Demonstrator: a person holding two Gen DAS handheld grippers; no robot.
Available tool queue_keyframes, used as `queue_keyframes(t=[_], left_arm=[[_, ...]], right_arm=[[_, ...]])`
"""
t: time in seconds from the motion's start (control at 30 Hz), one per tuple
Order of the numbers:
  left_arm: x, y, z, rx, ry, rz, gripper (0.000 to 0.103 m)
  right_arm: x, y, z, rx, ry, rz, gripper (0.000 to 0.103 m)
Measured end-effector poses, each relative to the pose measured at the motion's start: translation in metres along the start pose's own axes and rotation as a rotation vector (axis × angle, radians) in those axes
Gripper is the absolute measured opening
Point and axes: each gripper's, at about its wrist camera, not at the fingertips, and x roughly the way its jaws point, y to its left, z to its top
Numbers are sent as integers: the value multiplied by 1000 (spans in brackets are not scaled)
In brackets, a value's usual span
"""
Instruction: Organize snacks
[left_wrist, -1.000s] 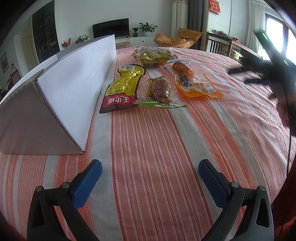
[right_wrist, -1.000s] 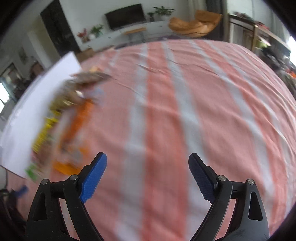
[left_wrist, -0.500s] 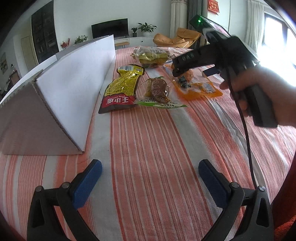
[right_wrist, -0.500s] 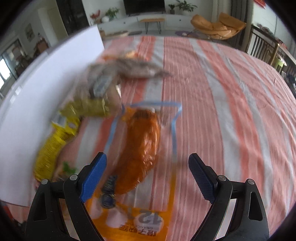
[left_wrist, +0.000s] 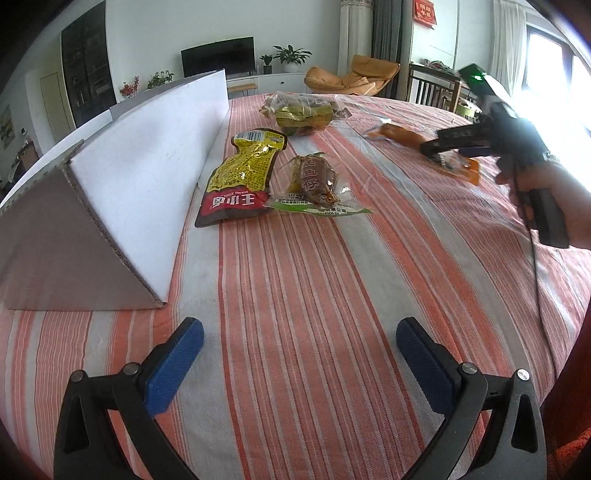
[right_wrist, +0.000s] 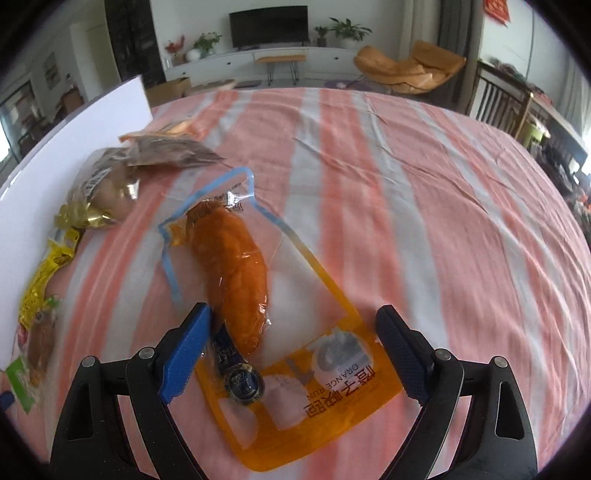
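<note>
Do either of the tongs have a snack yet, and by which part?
Nothing is held. The right tongs are open over the orange pouch; the left tongs are open over bare cloth.

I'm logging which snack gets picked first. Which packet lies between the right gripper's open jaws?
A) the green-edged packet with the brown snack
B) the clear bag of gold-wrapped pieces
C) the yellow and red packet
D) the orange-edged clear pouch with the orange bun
D: the right gripper has its jaws spread on either side of the orange-edged pouch, not yet closed on it.
</note>
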Motion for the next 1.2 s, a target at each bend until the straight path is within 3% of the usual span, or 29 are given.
queue_keyframes(t=[0.07, 0.27, 0.43, 0.83, 1.07, 1.2], left_arm=[[0, 0, 0, 0, 0, 0, 103], [0, 0, 0, 0, 0, 0, 103], [0, -1, 0, 0, -1, 0, 103], [0, -1, -1, 1, -1, 0, 103], [-1, -1, -2, 1, -2, 0, 103], [0, -1, -1, 1, -1, 0, 103]], right_arm=[[-10, -5, -4, -25, -16, -9, 92], [-58, -3, -27, -171, -175, -3, 92], [-71, -19, -45, -149, -223, -25, 92], [-55, -97, -56, 49, -133, -87, 92], [-43, -122, -60, 174, -70, -67, 92], [-42, -121, -59, 165, -60, -75, 93]])
